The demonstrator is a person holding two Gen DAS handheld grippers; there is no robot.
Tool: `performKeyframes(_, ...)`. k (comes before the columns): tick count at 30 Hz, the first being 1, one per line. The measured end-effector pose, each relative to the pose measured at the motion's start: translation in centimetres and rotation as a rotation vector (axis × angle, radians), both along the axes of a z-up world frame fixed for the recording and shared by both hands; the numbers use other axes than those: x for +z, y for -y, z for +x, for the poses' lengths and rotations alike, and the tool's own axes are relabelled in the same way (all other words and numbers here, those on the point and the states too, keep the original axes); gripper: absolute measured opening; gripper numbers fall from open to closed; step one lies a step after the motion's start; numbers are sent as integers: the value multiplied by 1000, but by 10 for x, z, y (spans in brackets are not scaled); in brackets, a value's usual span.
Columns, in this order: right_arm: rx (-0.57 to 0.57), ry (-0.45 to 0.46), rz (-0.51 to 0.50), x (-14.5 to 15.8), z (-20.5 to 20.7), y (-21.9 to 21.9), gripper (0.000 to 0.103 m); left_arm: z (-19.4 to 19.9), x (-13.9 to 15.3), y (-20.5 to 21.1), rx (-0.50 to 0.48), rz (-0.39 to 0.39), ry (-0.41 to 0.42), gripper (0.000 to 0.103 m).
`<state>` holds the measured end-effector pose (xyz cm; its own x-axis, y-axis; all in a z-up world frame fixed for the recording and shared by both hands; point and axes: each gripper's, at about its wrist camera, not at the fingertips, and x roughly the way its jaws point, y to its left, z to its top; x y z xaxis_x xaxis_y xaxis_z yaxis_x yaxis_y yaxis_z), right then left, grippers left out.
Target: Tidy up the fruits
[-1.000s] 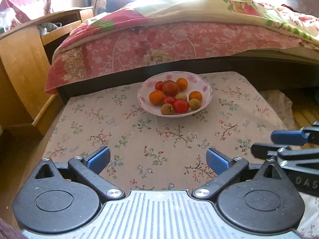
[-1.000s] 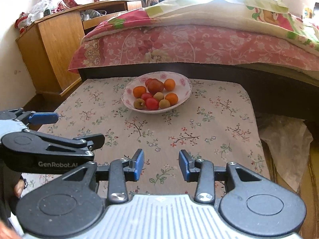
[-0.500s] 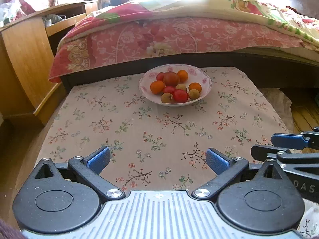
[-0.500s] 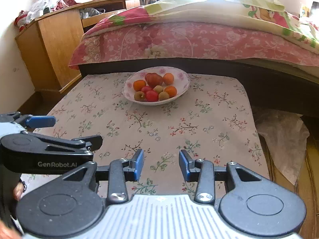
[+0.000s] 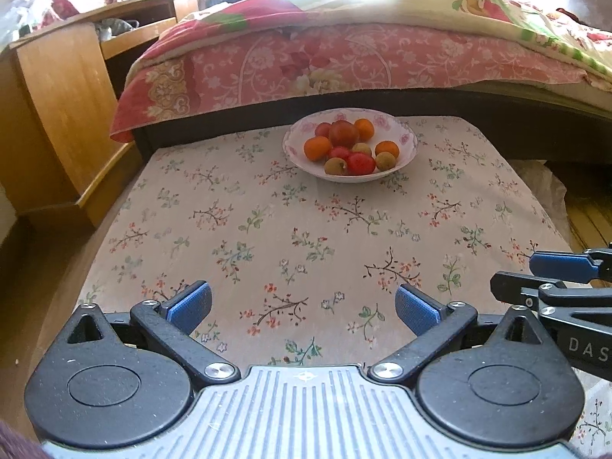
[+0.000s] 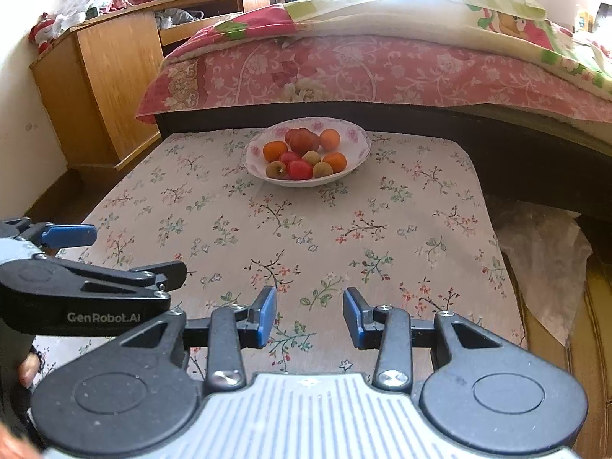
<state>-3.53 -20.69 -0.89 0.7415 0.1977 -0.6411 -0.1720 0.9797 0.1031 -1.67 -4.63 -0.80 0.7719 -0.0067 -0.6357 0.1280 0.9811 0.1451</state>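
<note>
Both your grippers hold nothing: left gripper wide open, right gripper partly open. Fruit bowl sits well ahead of them on the floral tablecloth.

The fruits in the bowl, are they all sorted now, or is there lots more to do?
Nothing looks sorted yet. All the fruits sit mixed together in the flowered bowl at the far end of the table. In hand: nothing. The left gripper and right gripper are both open, empty, and far from the bowl. Still left: reaching the bowl and moving every fruit.
</note>
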Motion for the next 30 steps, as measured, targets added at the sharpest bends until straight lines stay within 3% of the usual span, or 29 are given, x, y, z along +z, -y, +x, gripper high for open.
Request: performKeyframes(30,10,-24,-1,-6,-13,-10,41,-15,-9,-5,6,-6,-27,103)
